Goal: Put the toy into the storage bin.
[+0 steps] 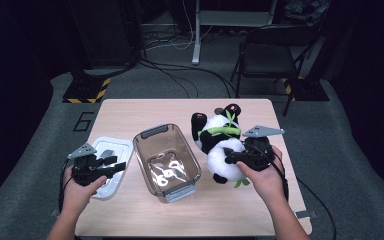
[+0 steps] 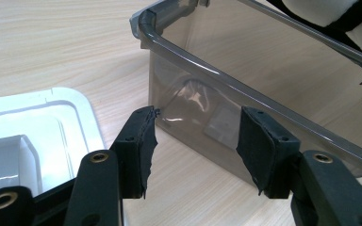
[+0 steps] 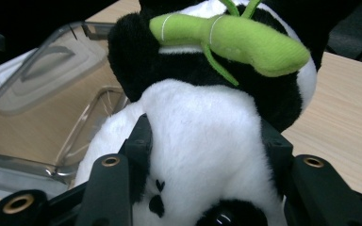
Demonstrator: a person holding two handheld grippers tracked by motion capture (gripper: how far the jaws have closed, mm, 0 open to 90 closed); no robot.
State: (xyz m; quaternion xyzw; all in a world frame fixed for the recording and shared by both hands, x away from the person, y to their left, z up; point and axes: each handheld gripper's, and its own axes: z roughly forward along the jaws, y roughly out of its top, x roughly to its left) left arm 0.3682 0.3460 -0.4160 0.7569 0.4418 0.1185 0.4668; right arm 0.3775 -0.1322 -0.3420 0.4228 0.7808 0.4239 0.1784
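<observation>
Figure: high view of a wooden counter (image 1: 130, 112) with two hand-held tools. At the left edge lies a white lid (image 1: 111, 165), flat on the counter; the left claw (image 1: 115, 164) hovers over its near right part, held by the left hand (image 1: 82, 187). In the left gripper view its jaws stand apart with nothing between them, the pads (image 2: 139, 150) aimed at the near wall of the bin. Centre: a clear grey plastic bin (image 1: 166, 160), open-topped, long axis running near to far, just right of the lid and apart from it. Right of the bin: a plush panda (image 1: 220, 140), black and white, with a green bamboo sprig (image 1: 225, 131) across its body. The panda's white belly sits between the jaws of the right claw (image 1: 230, 158), which are clamped on it; the right gripper view shows the soft fur bulging between both jaws. The right hand (image 1: 262, 177) holds this tool at the near right of the counter, with the toy just beside the bin's right wall
</observation>
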